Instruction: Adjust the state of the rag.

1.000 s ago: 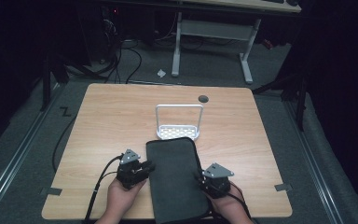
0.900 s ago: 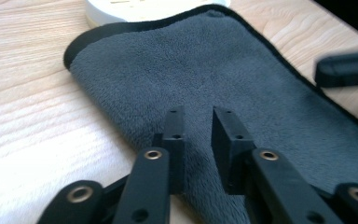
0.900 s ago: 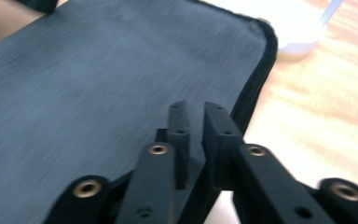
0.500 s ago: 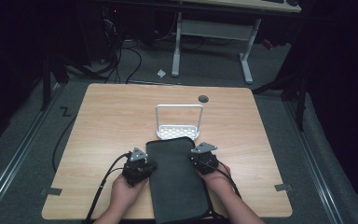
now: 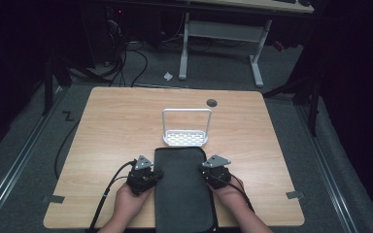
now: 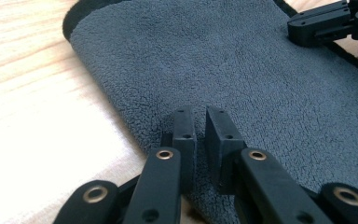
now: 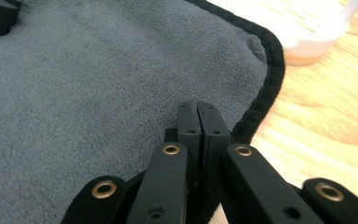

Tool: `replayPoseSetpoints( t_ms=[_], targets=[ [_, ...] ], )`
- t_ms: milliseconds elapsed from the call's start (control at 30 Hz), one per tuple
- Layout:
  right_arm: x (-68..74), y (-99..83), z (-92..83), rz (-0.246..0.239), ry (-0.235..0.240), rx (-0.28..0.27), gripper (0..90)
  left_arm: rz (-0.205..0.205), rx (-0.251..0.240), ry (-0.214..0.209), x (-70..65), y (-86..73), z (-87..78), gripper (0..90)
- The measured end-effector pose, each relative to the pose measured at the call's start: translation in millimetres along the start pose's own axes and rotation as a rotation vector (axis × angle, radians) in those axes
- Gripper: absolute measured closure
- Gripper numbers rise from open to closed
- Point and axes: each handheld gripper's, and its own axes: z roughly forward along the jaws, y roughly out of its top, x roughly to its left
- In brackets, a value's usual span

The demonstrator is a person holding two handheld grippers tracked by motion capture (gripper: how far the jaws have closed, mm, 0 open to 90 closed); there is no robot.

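A dark grey towel [image 5: 182, 189] with a black hem lies folded lengthwise on the wooden table [image 5: 111, 126], its near end hanging over the front edge. My left gripper [image 5: 156, 175] sits at the towel's left edge. In the left gripper view the towel [image 6: 237, 70] bunches under my left gripper [image 6: 200, 123], whose jaws have just been closing and now pinch that edge with a thin gap left. My right gripper [image 5: 205, 174] is at the right edge. In the right gripper view my right gripper [image 7: 198, 116] has its jaws pressed together where the hem of the towel [image 7: 98, 84] runs in.
A white wire rack [image 5: 187, 138] with a tall handle stands just beyond the towel's far end, close to the right gripper's side [image 7: 307, 32]. A round black cap [image 5: 211, 102] sits near the table's far edge. Cables trail from both grippers toward the front.
The right gripper has moved away from the person along the towel's right edge, ending level with the left one. Both pairs of jaws have closed on the towel's edges.
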Motion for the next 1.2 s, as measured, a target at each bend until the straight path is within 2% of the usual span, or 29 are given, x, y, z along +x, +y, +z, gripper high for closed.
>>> replayPoseSetpoints(
  t_ms=[300,533,600,700,767,867,967,1033,1133,1200],
  targets=[
    [9.9,-14.9,-17.4,-0.015,0.031,-0.006,87.0,-0.005,0.02,-0.044,-10.3,-9.6,-9.0,82.4],
    [20.3,-28.1,-33.4,-0.03,0.059,-0.007,85.8,0.031,0.056,-0.052,-25.9,-17.4,-18.2,82.4],
    [22.2,-30.7,-36.6,-0.031,0.067,-0.008,85.4,0.028,0.064,-0.06,-26.7,-16.7,-18.5,82.0],
    [22.1,-31.0,-37.5,-0.025,0.074,-0.005,84.9,0.02,0.061,-0.069,-23.5,-14.1,-18.6,79.8],
    [21.4,-30.3,-36.9,-0.025,0.077,-0.003,84.7,0.012,0.043,-0.054,-18.9,-11.7,-20.6,77.2],
    [21.4,-30.2,-36.7,-0.028,0.078,-0.003,84.6,-0.021,0.003,-0.03,-6.1,-6.0,-25.3,73.4],
    [21.5,-30.0,-36.3,-0.031,0.079,-0.005,84.5,-0.09,-0.033,-0.009,8.0,2.7,-21.1,60.8],
    [21.5,-29.8,-36.0,-0.033,0.079,-0.005,84.4,-0.107,-0.053,0.003,13.3,8.9,-13.3,52.2],
    [21.3,-29.9,-36.1,-0.034,0.081,-0.005,84.3,-0.139,-0.033,0.024,18.5,16.2,2.4,46.5],
    [21.1,-30.1,-36.2,-0.034,0.081,-0.007,83.9,-0.151,-0.009,0.067,21.5,17.8,9.2,47.0]
  ],
)
